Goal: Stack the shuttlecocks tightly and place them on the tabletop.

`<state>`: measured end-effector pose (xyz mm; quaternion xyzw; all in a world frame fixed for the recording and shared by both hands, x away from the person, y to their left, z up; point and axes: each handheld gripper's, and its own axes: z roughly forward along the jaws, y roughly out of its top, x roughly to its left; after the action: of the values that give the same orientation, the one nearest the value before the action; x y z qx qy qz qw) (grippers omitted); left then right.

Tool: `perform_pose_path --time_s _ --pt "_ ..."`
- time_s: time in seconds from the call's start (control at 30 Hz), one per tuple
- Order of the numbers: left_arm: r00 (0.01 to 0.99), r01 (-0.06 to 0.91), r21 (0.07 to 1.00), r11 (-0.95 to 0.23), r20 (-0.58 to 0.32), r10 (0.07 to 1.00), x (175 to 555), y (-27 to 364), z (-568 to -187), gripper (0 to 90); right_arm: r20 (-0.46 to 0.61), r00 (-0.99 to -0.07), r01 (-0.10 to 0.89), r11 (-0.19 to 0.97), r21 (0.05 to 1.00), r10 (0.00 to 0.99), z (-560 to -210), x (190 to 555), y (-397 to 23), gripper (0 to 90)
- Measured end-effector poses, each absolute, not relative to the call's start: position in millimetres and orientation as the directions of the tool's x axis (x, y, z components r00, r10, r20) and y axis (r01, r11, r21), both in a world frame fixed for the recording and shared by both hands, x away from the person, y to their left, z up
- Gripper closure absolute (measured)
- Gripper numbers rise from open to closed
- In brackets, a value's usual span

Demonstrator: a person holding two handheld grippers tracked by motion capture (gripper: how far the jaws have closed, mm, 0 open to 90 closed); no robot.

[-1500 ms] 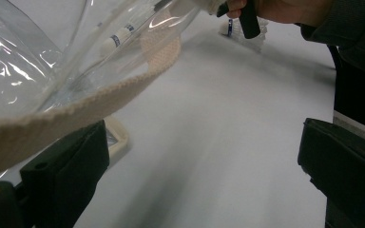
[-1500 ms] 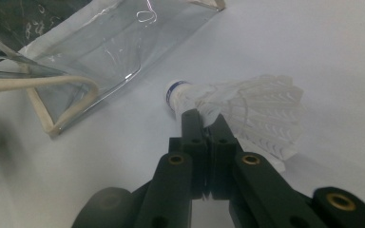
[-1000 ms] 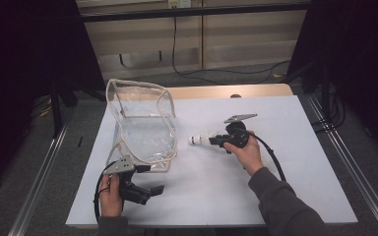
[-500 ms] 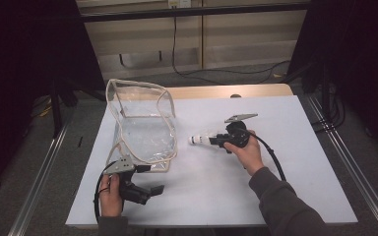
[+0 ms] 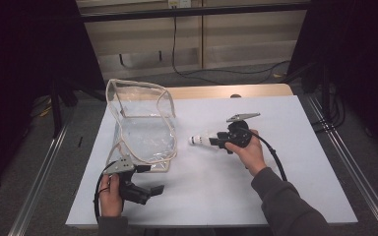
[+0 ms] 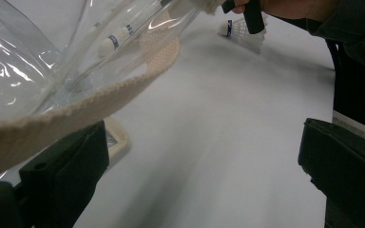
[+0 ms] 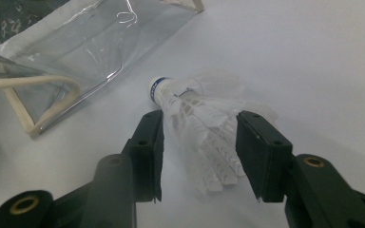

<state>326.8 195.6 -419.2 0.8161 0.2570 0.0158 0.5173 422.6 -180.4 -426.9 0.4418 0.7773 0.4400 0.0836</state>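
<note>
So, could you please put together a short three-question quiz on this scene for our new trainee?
1. True or false: the shuttlecock lies inside the clear bag.
2. Which end of the shuttlecock points toward the bag: A the cork tip, B the feather skirt?
3. What lies between the jaws of the right gripper, and do the pads press on it?

Key
1. False: it lies on the white table, beside the bag.
2. A, the cork tip.
3. The shuttlecock's feathers. The jaws have just been opening, and in the right gripper view a gap shows beside each pad, so it looks released.
</note>
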Motion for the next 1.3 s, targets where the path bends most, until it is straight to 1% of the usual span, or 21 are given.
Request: perform_pose_path --time_s 0.13,0.2,0.3,0.6,0.73,1.13,1.3 --pt "0.868 0.402 0.853 -0.333 -0.239 0.435 327 196 -419 3.0 0.256 -0.592 0.611 0.218 0.761 0.764 -422 420 -182 44.5" --pt "0.868 0.401 0.855 -0.33 -0.239 0.434 327 196 -419 3.0 0.256 -0.594 0.608 0.216 0.764 0.763 -420 418 -184 43.7" --pt "0.869 0.4 0.856 -0.329 -0.24 0.433 326 195 -419 3.0 0.254 -0.589 0.609 0.215 0.764 0.767 -416 416 -186 39.1" --pt "0.87 0.399 0.856 -0.33 -0.239 0.432 325 195 -418 3.0 0.241 -0.587 0.596 0.211 0.775 0.773 -403 408 -194 31.8" --pt "0.872 0.395 0.855 -0.337 -0.234 0.429 325 195 -418 3.0 0.237 -0.593 0.589 0.214 0.78 0.769 -397 404 -198 26.4" --pt "0.875 0.391 0.858 -0.334 -0.233 0.425 324 194 -417 3.0 0.251 -0.604 0.577 0.197 0.793 0.756 -388 391 -212 17.3" --pt "0.874 0.392 0.858 -0.332 -0.234 0.425 324 194 -417 3.0 0.254 -0.613 0.566 0.191 0.802 0.749 -385 386 -219 15.5"
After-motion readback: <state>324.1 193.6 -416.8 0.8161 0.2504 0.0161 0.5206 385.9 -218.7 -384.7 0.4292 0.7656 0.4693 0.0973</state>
